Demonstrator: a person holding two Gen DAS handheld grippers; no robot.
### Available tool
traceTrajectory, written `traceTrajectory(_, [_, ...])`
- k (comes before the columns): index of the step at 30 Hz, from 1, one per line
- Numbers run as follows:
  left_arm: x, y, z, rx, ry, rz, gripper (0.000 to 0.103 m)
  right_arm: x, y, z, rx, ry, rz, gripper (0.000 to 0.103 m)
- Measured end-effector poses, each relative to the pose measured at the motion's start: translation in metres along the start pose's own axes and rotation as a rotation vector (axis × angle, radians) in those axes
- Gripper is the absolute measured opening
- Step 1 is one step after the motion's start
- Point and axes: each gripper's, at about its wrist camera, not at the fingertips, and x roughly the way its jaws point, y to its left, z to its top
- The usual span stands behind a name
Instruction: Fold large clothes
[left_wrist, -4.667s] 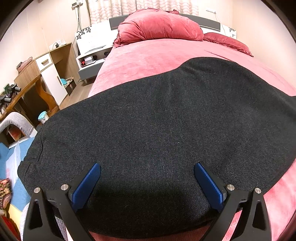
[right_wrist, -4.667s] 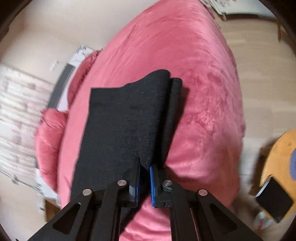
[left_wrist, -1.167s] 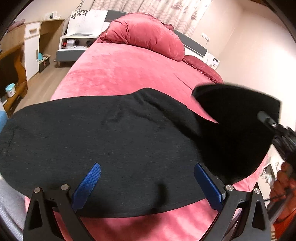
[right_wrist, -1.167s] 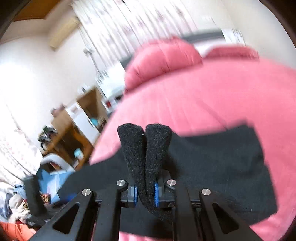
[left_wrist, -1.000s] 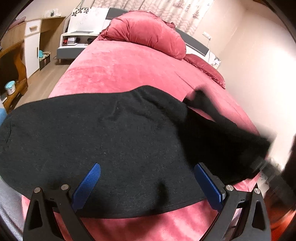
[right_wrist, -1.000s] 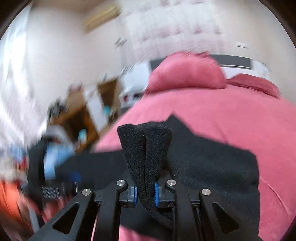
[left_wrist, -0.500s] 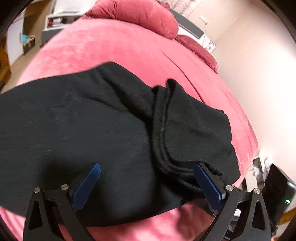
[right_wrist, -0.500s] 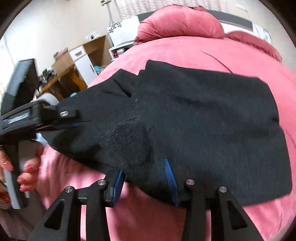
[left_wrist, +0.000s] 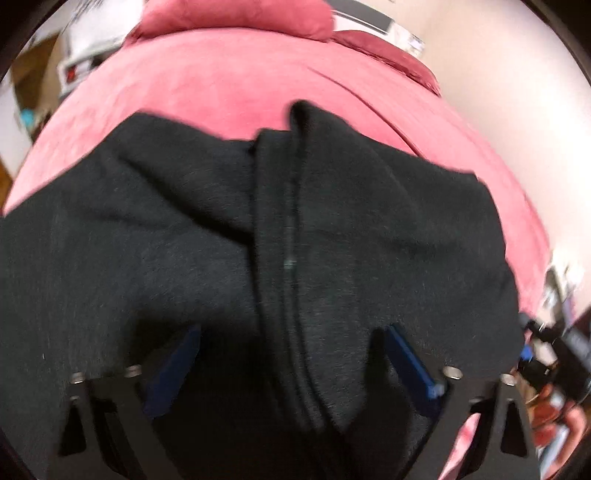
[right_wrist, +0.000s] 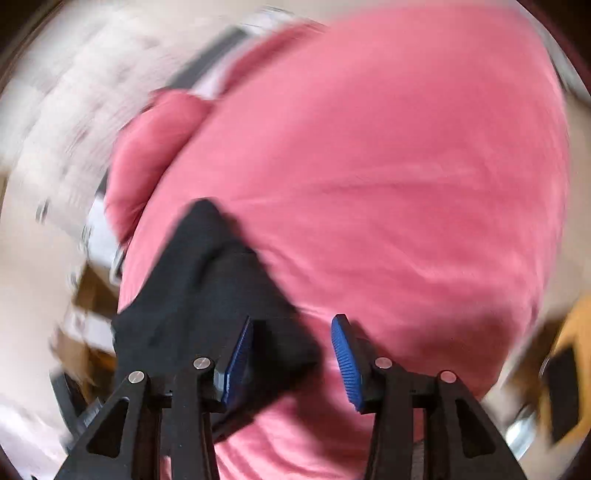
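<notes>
A large black knitted garment (left_wrist: 184, 240) lies on the pink bed (left_wrist: 229, 85), with its right part folded over to the middle, the folded edge (left_wrist: 284, 229) running from far to near. My left gripper (left_wrist: 291, 354) is open and empty, low over the garment's near middle, fingers on either side of the folded edge. My right gripper (right_wrist: 291, 354) is open and empty, above the garment's right edge (right_wrist: 207, 280); its left finger is over the cloth, its right finger over bare bedspread. The right wrist view is motion-blurred.
Pink pillows (left_wrist: 236, 16) lie at the head of the bed. A wooden desk and white cabinet (left_wrist: 40, 85) stand left of the bed. A round wooden stool (right_wrist: 569, 354) with a dark phone on it stands at the bed's right side. A hand (left_wrist: 554, 410) shows at lower right.
My right gripper carried the garment's right end over to the left, opened and let it go, then swung back to the right. My left gripper moved lower and closer to the folded edge.
</notes>
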Motion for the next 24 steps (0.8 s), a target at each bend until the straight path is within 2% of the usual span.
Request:
traceTrajectory(2, [0.0, -0.013, 0.001, 0.071, -0.006, 0.007, 0.035, 0.01, -0.021, 0.001, 0.107, 0.04, 0.132, 0.046])
traceTrajectory(3, [-0.004, -0.021, 0.002, 0.106, -0.026, 0.017, 0.028, 0.016, -0.022, 0.001, 0.133, 0.063, 0.192, 0.039])
traceTrajectory(4, [-0.01, -0.023, 0.004, 0.115, -0.05, 0.021, 0.017, 0.017, -0.017, 0.002, 0.122, 0.071, 0.2, 0.031])
traceTrajectory(6, [-0.026, -0.018, 0.008, 0.077, -0.104, -0.023, 0.017, 0.01, 0.006, 0.002, 0.013, 0.064, 0.117, 0.024])
traceTrajectory(9, [-0.029, -0.006, 0.005, 0.06, -0.117, -0.022, 0.017, -0.02, 0.029, 0.003, -0.076, 0.04, 0.095, 0.023])
traceTrajectory(11, [-0.015, -0.004, -0.008, 0.099, -0.074, 0.012, 0.017, -0.018, 0.023, -0.002, -0.083, 0.062, 0.052, 0.023])
traceTrajectory(13, [-0.016, -0.008, -0.019, 0.152, -0.113, 0.03, 0.017, -0.005, 0.008, -0.003, -0.104, 0.135, -0.047, 0.026])
traceTrajectory(14, [-0.017, -0.01, -0.023, 0.172, -0.128, 0.038, 0.017, 0.002, 0.001, -0.004, -0.108, 0.153, -0.061, 0.026])
traceTrajectory(16, [-0.019, -0.013, -0.031, 0.187, -0.155, 0.04, 0.017, -0.008, 0.001, 0.007, -0.072, 0.119, -0.017, 0.029])
traceTrajectory(17, [-0.019, -0.012, -0.035, 0.186, -0.165, 0.039, 0.017, -0.019, 0.004, 0.015, -0.068, 0.062, -0.027, 0.029])
traceTrajectory(18, [-0.019, -0.012, -0.041, 0.186, -0.175, 0.042, 0.017, -0.028, 0.008, 0.025, -0.084, 0.009, -0.041, 0.033])
traceTrajectory(20, [-0.019, -0.016, -0.049, 0.197, -0.197, 0.067, 0.019, -0.029, 0.028, 0.044, -0.134, -0.043, -0.003, 0.033])
traceTrajectory(23, [-0.017, -0.033, -0.066, 0.214, -0.222, 0.095, 0.019, -0.005, 0.062, 0.073, -0.227, -0.001, 0.016, 0.035])
traceTrajectory(24, [-0.017, -0.034, -0.068, 0.215, -0.226, 0.095, 0.02, 0.011, 0.075, 0.084, -0.267, 0.03, 0.037, 0.039])
